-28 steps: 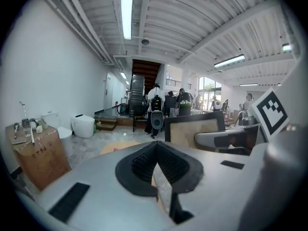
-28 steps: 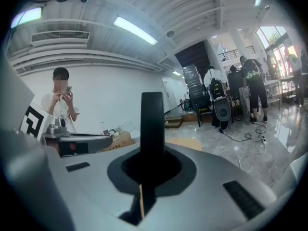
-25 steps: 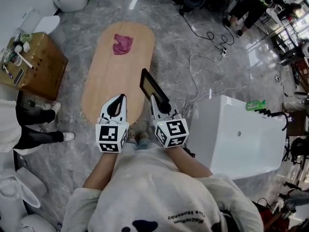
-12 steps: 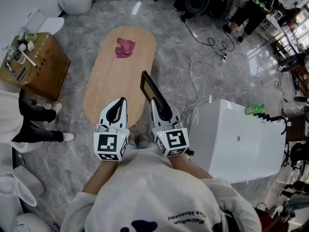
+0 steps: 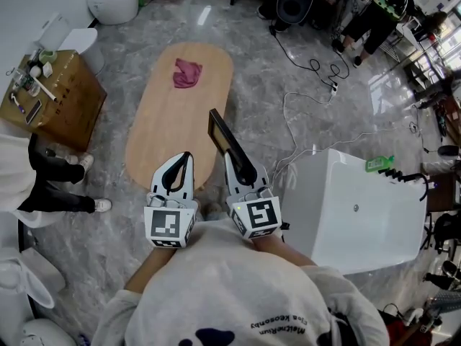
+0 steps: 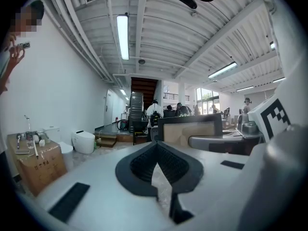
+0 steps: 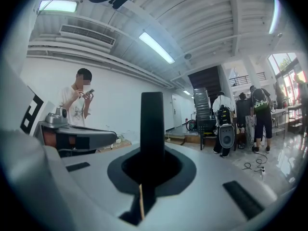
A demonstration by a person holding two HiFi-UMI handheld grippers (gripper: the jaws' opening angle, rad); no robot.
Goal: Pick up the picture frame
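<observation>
A black picture frame is held up off the oval wooden table, seen edge-on in the head view. My right gripper is shut on its near end; in the right gripper view the picture frame rises as a dark bar from between the closed jaws. My left gripper hovers beside it, shut with nothing held. In the left gripper view the left gripper shows closed tips, and the picture frame stands to the right with its pale backing facing this camera.
A pink cloth lies at the table's far end. A cardboard box with small items stands at left, a person's legs near it. A white tub sits at right, cables trail on the marble floor.
Both grippers have lifted slightly, the right one carrying the picture frame higher above the table. Jaws unchanged.
</observation>
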